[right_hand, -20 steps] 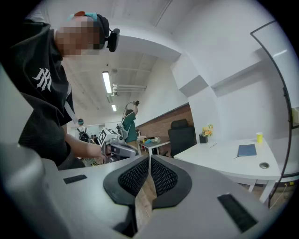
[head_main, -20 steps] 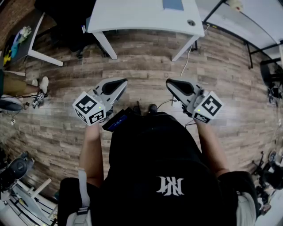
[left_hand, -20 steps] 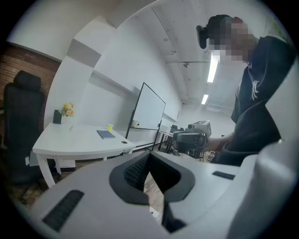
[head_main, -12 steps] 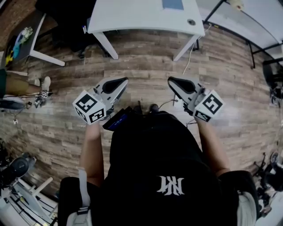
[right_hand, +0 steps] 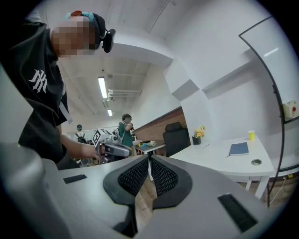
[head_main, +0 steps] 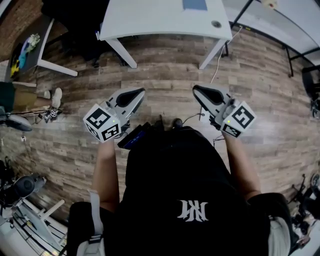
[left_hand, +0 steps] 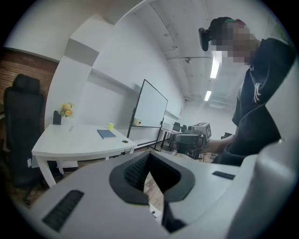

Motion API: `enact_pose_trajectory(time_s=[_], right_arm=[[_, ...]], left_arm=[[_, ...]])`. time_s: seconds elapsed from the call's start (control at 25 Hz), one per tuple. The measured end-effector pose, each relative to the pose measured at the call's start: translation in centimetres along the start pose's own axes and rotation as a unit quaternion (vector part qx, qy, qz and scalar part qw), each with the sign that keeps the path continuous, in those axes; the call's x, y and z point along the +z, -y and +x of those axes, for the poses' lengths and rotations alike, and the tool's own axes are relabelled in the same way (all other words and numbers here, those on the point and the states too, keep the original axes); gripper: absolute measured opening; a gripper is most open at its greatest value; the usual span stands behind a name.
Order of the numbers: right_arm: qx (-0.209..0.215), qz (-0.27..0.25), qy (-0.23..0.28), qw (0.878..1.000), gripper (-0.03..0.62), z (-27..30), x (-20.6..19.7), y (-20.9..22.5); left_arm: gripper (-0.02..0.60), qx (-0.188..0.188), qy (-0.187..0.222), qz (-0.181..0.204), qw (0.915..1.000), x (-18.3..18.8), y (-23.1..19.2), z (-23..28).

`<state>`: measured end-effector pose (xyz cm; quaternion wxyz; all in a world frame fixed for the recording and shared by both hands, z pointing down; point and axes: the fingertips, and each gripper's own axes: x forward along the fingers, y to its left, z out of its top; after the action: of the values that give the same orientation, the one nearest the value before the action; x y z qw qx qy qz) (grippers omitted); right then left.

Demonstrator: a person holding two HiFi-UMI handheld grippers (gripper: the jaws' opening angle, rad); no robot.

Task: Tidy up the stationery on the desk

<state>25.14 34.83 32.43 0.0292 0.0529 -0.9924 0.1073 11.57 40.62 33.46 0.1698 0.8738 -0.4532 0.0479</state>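
Observation:
A white desk (head_main: 150, 20) stands ahead across the wooden floor, with a blue notebook (head_main: 194, 4) lying on it. The left gripper view shows the same desk (left_hand: 70, 142), the notebook (left_hand: 107, 134), a small yellow cup (left_hand: 111, 126) and a pot of flowers (left_hand: 58, 115). My left gripper (head_main: 134, 94) and right gripper (head_main: 198, 90) hang at waist height over the floor, well short of the desk. The left gripper (left_hand: 149, 156) is shut with nothing in it. My right gripper (right_hand: 149, 159) is shut and empty too. The notebook (right_hand: 239, 149) and cup (right_hand: 252, 135) also appear in the right gripper view.
A black office chair (left_hand: 21, 121) stands left of the desk and a whiteboard (left_hand: 149, 109) on its right. A cable (head_main: 216, 65) trails down by the desk leg (head_main: 122, 52). Another person (right_hand: 125, 131) stands far off near a second table (head_main: 30, 47).
Both grippers keep the same pose, shut. The head view has drifted a little, so desk and right gripper sit slightly further right.

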Motion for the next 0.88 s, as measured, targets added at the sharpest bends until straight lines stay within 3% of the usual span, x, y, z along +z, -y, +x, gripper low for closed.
enact_pose_trajectory(time_s=[0.24,0.68,0.88], right_arm=[[-0.027,0.017,0.014,0.999,0.043,-1.9,-1.2,2.2],[-0.062,0.057,0.033,0.996,0.043,-2.9,-2.4,5.6],[-0.08,0.066,0.038,0.994,0.043,-1.3,-2.3,8.2]], left_arm=[[-0.002,0.025,-0.019,0.018,0.9993,-0.1,0.3,0.3],[-0.002,0.024,-0.025,-0.018,0.9992,-0.2,-1.1,1.0],[-0.002,0.014,-0.022,-0.024,0.9994,0.2,-3.9,2.5]])
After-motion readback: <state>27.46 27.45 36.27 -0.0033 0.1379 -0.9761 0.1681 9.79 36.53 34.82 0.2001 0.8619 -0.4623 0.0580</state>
